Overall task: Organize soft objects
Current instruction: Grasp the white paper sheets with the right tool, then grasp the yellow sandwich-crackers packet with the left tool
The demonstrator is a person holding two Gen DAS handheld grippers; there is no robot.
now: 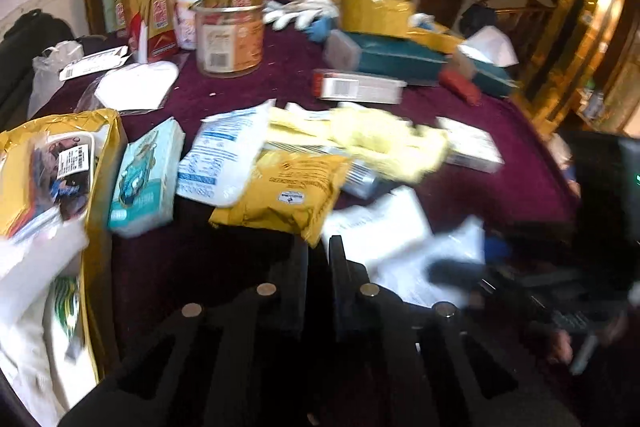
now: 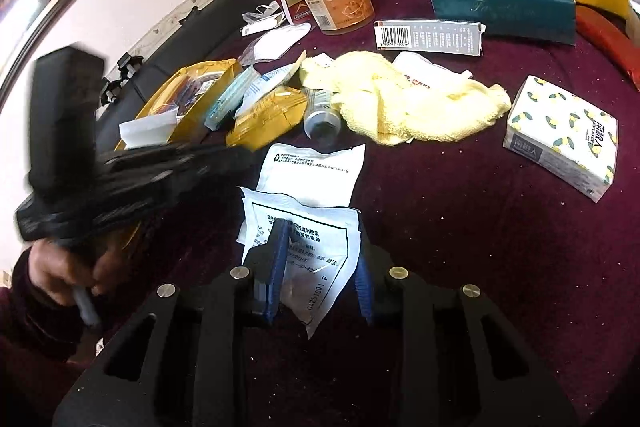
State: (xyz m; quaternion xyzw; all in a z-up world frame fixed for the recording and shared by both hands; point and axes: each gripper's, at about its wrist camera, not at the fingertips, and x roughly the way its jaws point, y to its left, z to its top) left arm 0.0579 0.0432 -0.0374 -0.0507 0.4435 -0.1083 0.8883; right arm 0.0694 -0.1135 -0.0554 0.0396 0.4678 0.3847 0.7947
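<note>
White sachet (image 2: 304, 251) clamped in right jaws, lower edge hidden; blurred left jaws together, empty.

Both views: indoor light, moderate, warm cast. Left wrist view soft overall, motion blur heavy at right, yellow cloth (image 1: 384, 143) smeared, white packets near edge streaked. Warm glare far right on gold pillar (image 1: 600, 11). Right wrist view sharper; print on white packet (image 2: 298, 239) legible. Left hand-held gripper (image 2: 240, 153) blurred there. Bright window glare far left. Near bench (image 2: 460, 227) in shadow. Strong fisheye bend, dark vignette at corners.
</note>
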